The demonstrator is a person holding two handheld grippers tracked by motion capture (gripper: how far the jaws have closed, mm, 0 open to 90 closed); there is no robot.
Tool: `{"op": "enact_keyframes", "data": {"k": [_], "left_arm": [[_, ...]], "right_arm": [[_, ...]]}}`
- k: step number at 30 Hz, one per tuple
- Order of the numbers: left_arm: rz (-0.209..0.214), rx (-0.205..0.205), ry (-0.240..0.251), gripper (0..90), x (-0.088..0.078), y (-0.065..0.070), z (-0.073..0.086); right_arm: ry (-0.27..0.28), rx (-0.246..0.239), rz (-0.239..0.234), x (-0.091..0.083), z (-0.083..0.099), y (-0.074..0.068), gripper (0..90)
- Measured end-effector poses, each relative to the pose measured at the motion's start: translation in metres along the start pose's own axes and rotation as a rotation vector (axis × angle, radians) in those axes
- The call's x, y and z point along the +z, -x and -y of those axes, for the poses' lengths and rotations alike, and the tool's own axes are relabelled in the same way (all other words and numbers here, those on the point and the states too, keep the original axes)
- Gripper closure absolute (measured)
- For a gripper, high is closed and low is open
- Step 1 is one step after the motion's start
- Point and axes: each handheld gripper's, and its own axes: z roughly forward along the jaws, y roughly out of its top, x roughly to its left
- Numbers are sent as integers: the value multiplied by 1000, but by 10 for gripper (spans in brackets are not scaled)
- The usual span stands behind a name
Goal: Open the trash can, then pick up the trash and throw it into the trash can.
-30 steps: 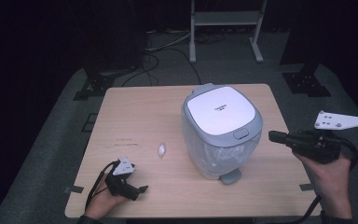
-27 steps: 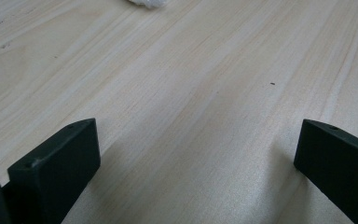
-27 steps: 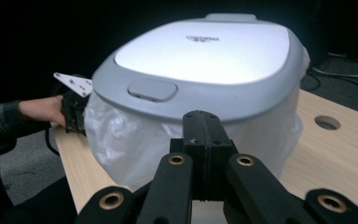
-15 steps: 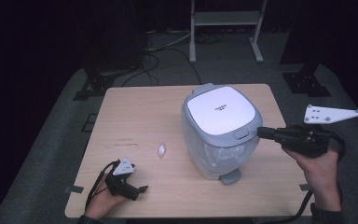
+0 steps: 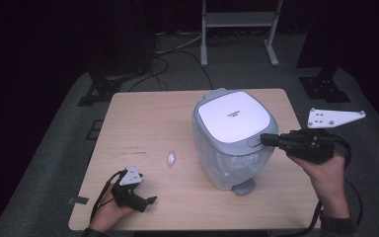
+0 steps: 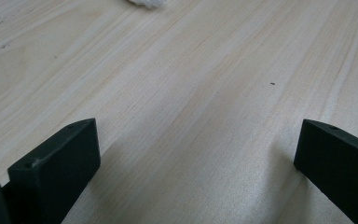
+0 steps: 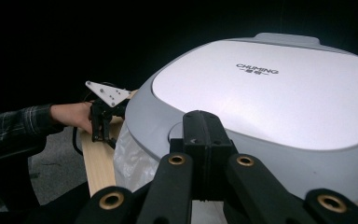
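Bin [image 5: 234,140] with a white lid [image 7: 279,88] stands right of the middle of my wooden table [image 5: 143,123]. My right claw [image 5: 269,140] has its 2 jaws pressed together, tips touching the grey lid rim at the bin's front. My left claw [image 5: 148,201] rests near the table's front left corner, jaws spread wide over bare wood. Small white scrap [image 5: 170,158] lies between.

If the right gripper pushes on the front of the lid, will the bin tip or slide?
The bin looks tall over a narrower base, so a sideways push high up might tip it. It appears to be light plastic with a thin liner bag, so it would probably slide easily on the smooth wooden table. A downward press from the shut right gripper seems safer.
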Motion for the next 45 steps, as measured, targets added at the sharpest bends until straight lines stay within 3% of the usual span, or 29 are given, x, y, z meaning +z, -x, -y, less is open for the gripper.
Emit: {"op": "enact_keyframes", "data": {"k": [10,14,18,27,35,45], "left_arm": [[0,0,0,0,0,0,0],[0,0,0,0,0,0,0],[0,0,0,0,0,0,0],[3,3,0,0,0,-1,0],[3,4,1,0,0,-1,0],[3,5,0,0,0,-1,0]], "right_arm": [[-21,0,-17,9,0,0,900],[-53,-6,-3,9,0,-3,900],[4,-18,14,3,-2,-3,900],[31,-14,57,-12,2,-3,900],[30,-5,86,-21,9,0,850],[27,12,137,-31,24,4,671]]}}
